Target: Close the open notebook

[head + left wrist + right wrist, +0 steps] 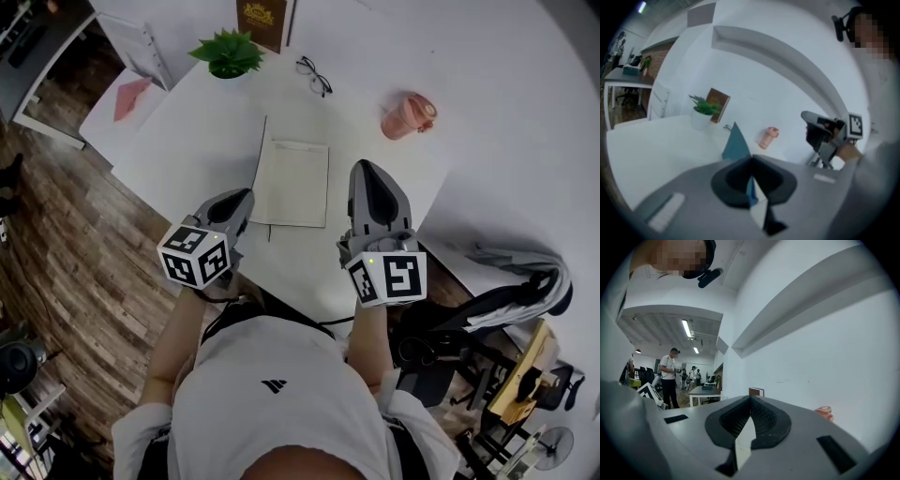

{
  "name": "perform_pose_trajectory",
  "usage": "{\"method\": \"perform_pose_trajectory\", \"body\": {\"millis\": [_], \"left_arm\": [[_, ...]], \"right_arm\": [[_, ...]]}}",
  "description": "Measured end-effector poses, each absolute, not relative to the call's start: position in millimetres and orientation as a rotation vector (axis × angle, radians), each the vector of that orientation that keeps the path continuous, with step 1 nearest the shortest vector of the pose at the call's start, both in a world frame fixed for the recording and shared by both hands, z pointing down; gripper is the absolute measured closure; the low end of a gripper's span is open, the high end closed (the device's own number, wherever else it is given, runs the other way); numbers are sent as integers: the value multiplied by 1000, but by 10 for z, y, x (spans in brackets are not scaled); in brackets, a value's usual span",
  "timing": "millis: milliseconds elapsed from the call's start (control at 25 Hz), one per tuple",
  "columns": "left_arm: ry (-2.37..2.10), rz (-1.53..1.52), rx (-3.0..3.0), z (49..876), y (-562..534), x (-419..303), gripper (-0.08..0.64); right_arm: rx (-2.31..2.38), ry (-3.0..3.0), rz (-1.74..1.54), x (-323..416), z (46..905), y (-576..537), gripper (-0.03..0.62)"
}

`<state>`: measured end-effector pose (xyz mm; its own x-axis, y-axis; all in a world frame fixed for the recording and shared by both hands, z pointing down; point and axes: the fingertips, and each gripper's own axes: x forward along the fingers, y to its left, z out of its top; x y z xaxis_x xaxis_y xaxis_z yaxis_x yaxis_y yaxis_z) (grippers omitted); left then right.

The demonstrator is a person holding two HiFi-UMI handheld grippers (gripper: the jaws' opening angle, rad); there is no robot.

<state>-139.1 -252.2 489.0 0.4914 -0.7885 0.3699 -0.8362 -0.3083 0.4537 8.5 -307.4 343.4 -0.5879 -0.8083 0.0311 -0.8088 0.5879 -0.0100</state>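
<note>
The notebook (292, 183) lies on the white table (187, 150) with a cream page facing up. Its left cover (260, 159) stands raised, seen edge-on in the head view. My left gripper (246, 199) is shut on the near corner of that cover. In the left gripper view the teal cover (736, 141) rises out of my left gripper (751, 164) and tilts away. My right gripper (364, 169) hovers beside the notebook's right edge, shut, with nothing in it. The right gripper view shows my right gripper (750, 403) with its jaws together and nothing between them.
A potted plant (228, 53), a brown book (262, 21) and a pair of glasses (315, 76) stand at the table's far side. A pink cup (409, 115) lies to the right. An office chair (506, 291) stands near the table's right edge. People stand far off (669, 376).
</note>
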Motion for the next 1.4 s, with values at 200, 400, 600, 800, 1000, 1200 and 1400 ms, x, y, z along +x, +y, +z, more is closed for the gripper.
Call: {"method": "perform_pose_trajectory", "body": {"millis": [200, 400, 600, 800, 1000, 1200, 1400], "left_arm": [[-1225, 135, 2207, 4866, -2598, -998, 546], [-1124, 184, 2250, 4936, -2665, -640, 546], [-1050, 273, 2276, 5099, -2730, -337, 546], [-979, 362, 2275, 5317, -2776, -66, 546], [-922, 463, 2259, 5570, -2812, 123, 546], [-886, 542, 2234, 5798, -2842, 242, 545], [-857, 596, 2215, 5927, -2854, 319, 541]], "right_arm": [[1489, -2747, 27, 300, 3388, -3050, 600], [1559, -2702, 17, 505, 3361, -3017, 600], [1597, -2665, 25, 669, 3408, -3018, 600], [1629, -2643, 43, 821, 3455, -3058, 600], [1653, -2623, 75, 945, 3532, -3129, 600], [1667, -2602, 111, 1043, 3638, -3204, 600], [1670, -2592, 137, 1097, 3710, -3246, 600]]}}
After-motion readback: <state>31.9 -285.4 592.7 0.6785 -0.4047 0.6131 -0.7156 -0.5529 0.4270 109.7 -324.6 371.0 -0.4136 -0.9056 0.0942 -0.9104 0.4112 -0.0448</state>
